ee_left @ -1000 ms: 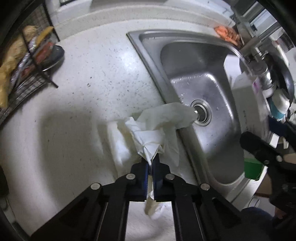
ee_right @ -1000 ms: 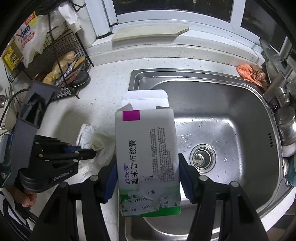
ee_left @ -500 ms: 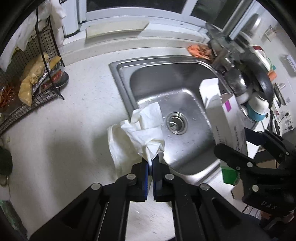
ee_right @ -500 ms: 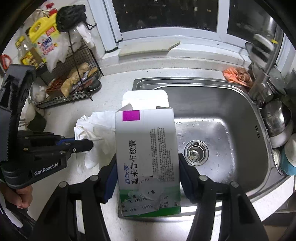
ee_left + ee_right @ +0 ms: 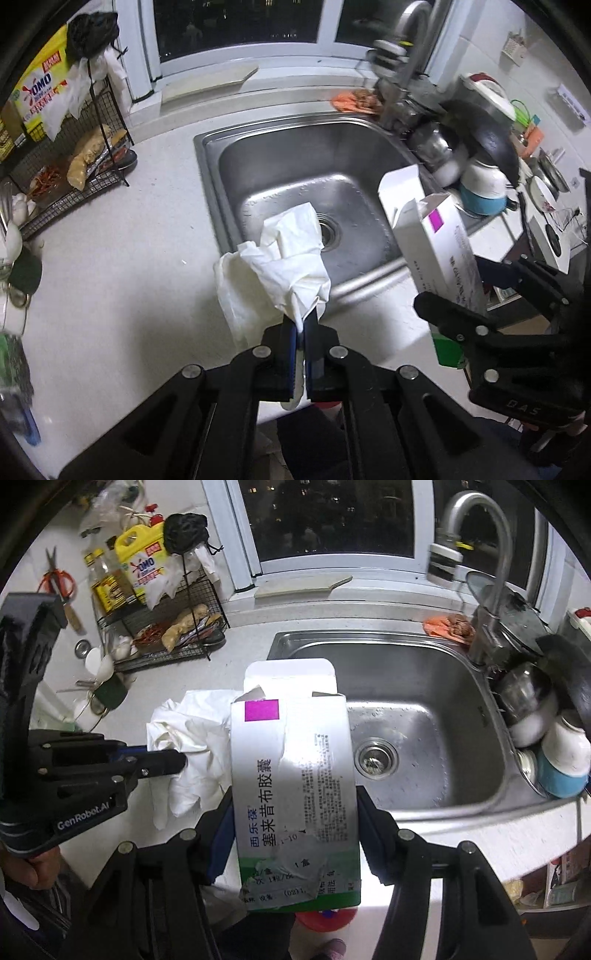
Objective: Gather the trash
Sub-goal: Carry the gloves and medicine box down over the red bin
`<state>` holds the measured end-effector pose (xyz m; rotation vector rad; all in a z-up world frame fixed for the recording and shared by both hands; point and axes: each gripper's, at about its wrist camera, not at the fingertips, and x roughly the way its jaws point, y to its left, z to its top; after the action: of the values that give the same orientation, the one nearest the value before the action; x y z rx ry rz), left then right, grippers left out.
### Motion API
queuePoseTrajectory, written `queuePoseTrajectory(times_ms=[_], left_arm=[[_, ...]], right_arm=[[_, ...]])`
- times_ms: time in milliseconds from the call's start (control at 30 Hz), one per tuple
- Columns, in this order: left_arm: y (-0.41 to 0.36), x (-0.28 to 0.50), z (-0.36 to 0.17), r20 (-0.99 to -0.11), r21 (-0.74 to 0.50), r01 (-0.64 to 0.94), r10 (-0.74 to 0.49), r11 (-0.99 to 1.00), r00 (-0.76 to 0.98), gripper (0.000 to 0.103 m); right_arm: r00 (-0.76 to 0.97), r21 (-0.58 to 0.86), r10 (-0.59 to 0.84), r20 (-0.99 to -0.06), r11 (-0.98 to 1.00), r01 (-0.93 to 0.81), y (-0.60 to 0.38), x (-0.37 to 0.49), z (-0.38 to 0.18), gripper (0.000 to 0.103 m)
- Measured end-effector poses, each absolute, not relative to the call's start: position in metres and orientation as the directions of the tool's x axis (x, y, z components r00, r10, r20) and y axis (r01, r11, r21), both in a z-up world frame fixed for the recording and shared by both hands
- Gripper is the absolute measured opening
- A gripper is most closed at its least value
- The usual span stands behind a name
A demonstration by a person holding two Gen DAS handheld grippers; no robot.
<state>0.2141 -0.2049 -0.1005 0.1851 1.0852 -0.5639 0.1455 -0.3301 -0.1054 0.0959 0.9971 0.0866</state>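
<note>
My left gripper [image 5: 303, 325] is shut on a crumpled white tissue [image 5: 284, 266] and holds it in the air above the counter's front edge. The tissue also shows in the right wrist view [image 5: 188, 738], with the left gripper [image 5: 177, 762] beside it. My right gripper [image 5: 295, 805] is shut on an opened white medicine box [image 5: 291, 794] with a magenta square and a green base, held upright. The box also shows at the right of the left wrist view [image 5: 439, 251], with the right gripper [image 5: 454, 295] around it.
A steel sink [image 5: 476, 701] lies ahead, with a tall tap [image 5: 495, 554] at its back right. Pots and bowls [image 5: 546, 731] are stacked on the right. A wire rack [image 5: 177, 627] with food and bottles stands on the white counter [image 5: 110, 277] at the left. An orange cloth [image 5: 448, 624] lies behind the sink.
Both grippers have risen and drawn back from the counter with their loads. The tissue has come up off the counter, and more of the window and rack shows.
</note>
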Motion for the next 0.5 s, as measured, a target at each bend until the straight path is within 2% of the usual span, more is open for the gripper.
queuePoseTrajectory(times_ms=[267,500], left_arm=[[-0.233,0.139,-0.093,-0.860,-0.126,0.509,-0.350,0.851,0.372,0.002],[-0.253,0.093,-0.102,-0.882,-0.129,0.515,-0.336,0.847,0.331,0.002]], right_arm=[[0.541,0.113,0.118,-0.833,0.993,-0.043,-0.358,0.077,-0.102,0.057],[0.520,0.120,0.119,-0.846,0.992,-0.031,-0.379,0.027,-0.107,0.057]])
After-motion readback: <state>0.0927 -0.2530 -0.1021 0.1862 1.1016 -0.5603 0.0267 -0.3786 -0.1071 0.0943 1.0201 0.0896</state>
